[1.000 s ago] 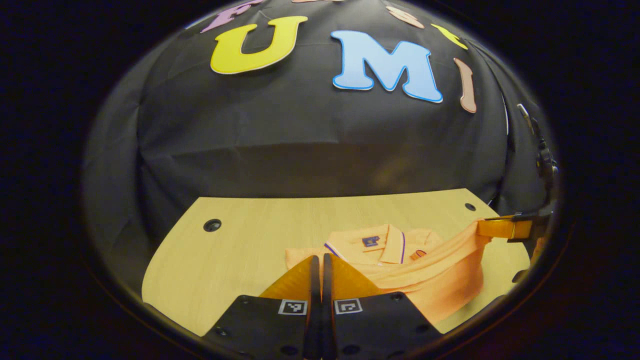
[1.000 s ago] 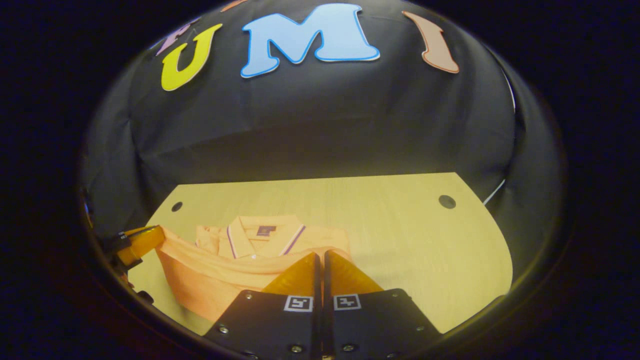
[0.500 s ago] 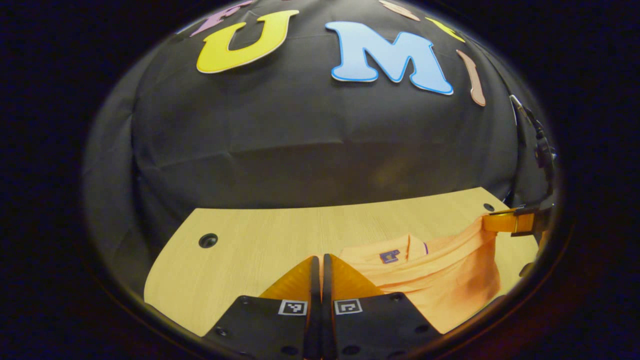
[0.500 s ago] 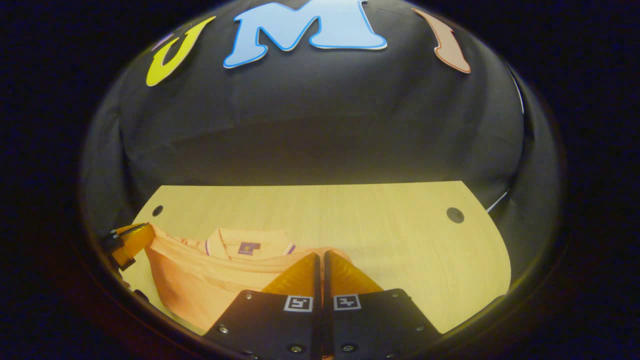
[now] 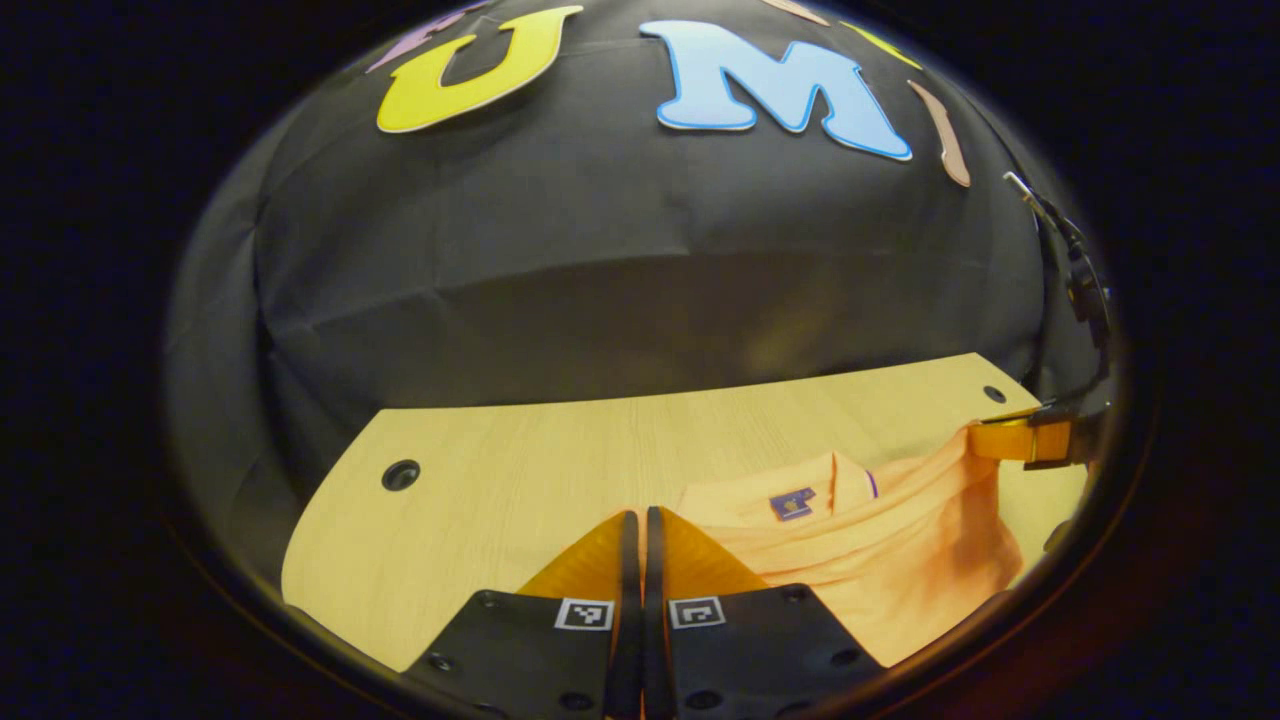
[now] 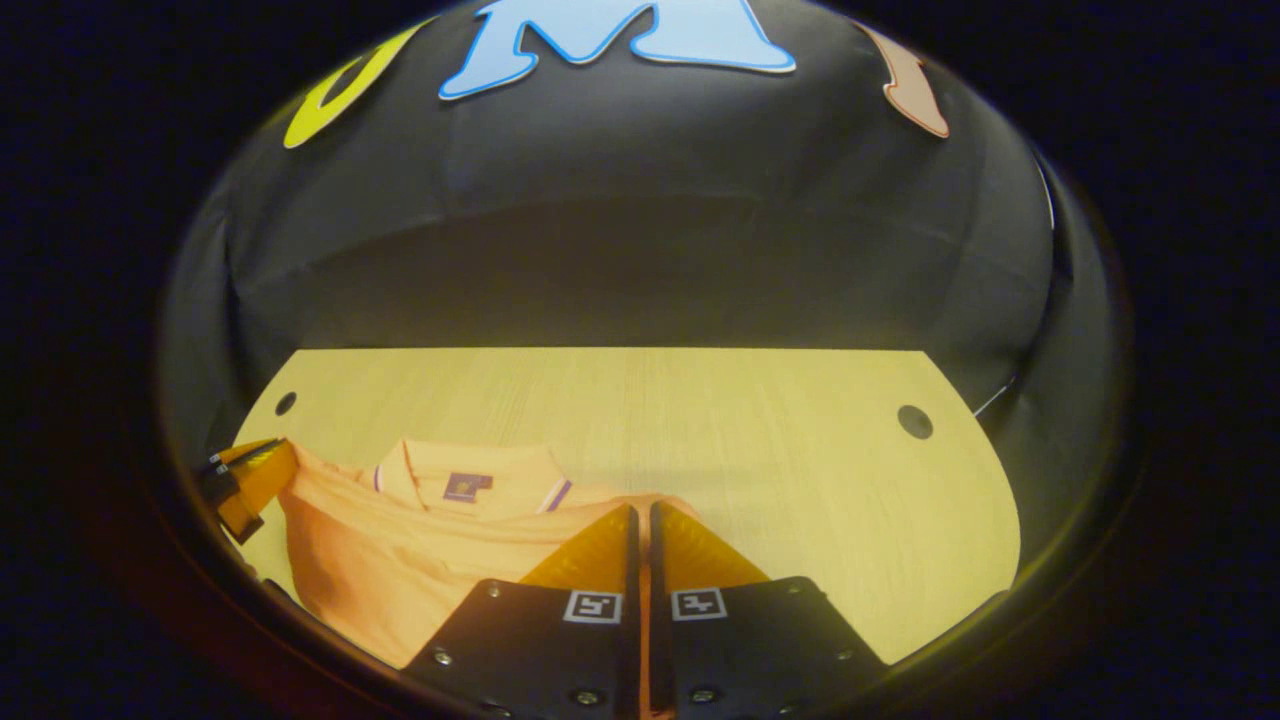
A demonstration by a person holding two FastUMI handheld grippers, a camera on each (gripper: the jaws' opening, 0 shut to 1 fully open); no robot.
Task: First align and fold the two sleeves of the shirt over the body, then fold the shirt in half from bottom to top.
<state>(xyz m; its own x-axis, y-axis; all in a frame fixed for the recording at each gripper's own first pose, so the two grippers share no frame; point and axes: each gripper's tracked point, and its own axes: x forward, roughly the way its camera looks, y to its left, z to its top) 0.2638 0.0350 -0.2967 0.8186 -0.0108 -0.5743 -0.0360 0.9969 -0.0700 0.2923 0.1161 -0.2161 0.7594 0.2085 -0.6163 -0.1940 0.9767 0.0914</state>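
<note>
Orange shirt (image 5: 900,570) — hem between both tongs

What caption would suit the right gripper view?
Right gripper and left gripper lift the orange shirt's hem above a wooden table.

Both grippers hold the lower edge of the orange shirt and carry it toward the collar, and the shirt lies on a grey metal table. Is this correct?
Not quite: the table is light wood, as the right gripper view shows. The rest holds: both grippers, left and right, pinch the shirt hem near the collar.
</note>
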